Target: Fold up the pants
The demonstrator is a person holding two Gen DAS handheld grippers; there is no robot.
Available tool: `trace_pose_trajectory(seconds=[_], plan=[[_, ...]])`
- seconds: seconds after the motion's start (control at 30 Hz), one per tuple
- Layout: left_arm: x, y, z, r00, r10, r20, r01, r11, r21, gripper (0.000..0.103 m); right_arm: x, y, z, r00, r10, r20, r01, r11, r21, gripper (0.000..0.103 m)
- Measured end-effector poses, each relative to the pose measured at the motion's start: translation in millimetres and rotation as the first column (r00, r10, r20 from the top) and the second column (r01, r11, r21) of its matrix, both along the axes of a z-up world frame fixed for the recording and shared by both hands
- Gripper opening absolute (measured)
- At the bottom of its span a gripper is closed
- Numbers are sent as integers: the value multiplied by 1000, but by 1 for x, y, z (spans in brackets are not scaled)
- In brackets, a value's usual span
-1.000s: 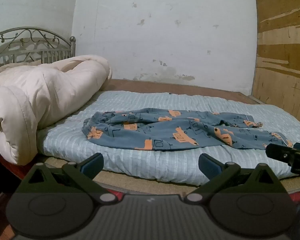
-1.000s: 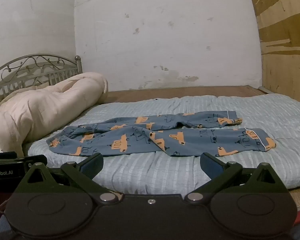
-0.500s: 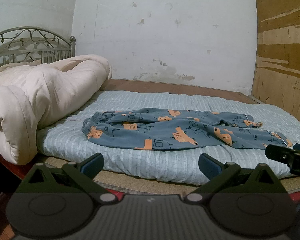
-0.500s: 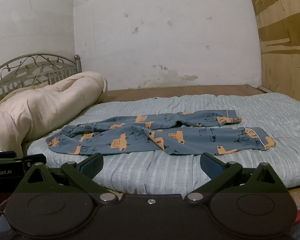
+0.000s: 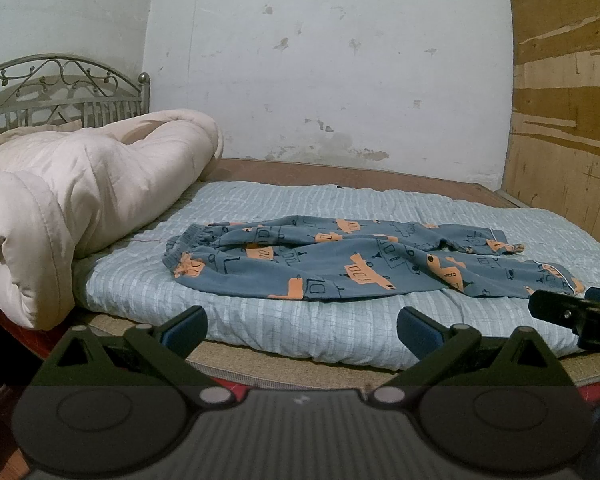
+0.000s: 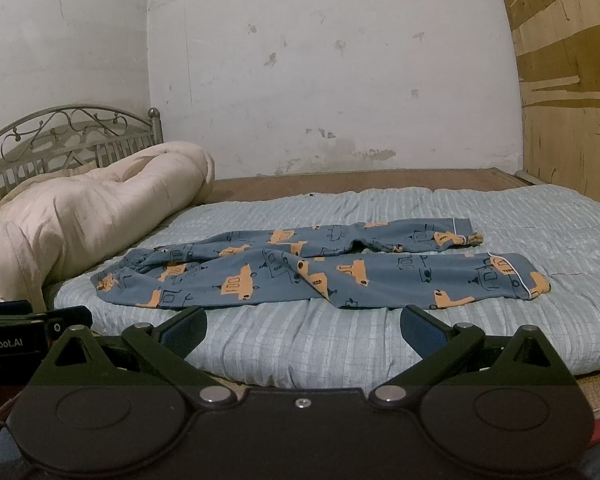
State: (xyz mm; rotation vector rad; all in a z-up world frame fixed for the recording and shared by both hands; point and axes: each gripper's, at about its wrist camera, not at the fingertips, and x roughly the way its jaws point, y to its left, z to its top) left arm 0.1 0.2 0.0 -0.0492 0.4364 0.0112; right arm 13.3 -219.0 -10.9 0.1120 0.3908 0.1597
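Blue pants with orange car prints [image 5: 352, 260] lie spread on the light blue mattress [image 5: 300, 328], waistband to the left, two legs to the right; they also show in the right wrist view [image 6: 320, 272]. My left gripper [image 5: 302, 326] is open and empty, short of the near mattress edge. My right gripper [image 6: 302, 326] is open and empty, also short of the near edge. The right gripper's tip shows at the right of the left wrist view [image 5: 572, 316]. The left gripper shows at the left of the right wrist view [image 6: 20, 332].
A rolled cream quilt [image 5: 72, 196] lies at the left end of the bed before a metal headboard [image 5: 60, 92]. A white wall [image 5: 332, 60] stands behind, wooden boards [image 5: 564, 120] to the right. A woven mat edge [image 5: 300, 372] runs under the mattress.
Both views have shifted very slightly; the pants lie as before and both grippers stay open.
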Motion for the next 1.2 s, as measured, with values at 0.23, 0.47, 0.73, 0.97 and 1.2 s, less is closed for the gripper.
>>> trace_pose_trajectory(seconds=[0.23,0.47,0.73,0.97,1.2], plan=[[0,-1,-3,1000,-3,1,3,1000,2,102,0,0,0,1000,0,-1,0,1000,-1,102],[1,-2,-3,1000,-3,2,3,1000,3,102,0,0,0,1000,0,-2,0,1000,-1,102],[1,-2,-2,1000,-3,2,3,1000,3,102,1,-1,0,1000,0,-4,0,1000,-1,102],[1,-2,-3,1000,-2,1,2,1000,4,102,1,-1,1,1000,0,-4,0,1000,-1,102],[1,-2,-2,1000,-2,1,2,1000,4,102,2,0,11,1000,1,-9,-1,1000,-3,102]])
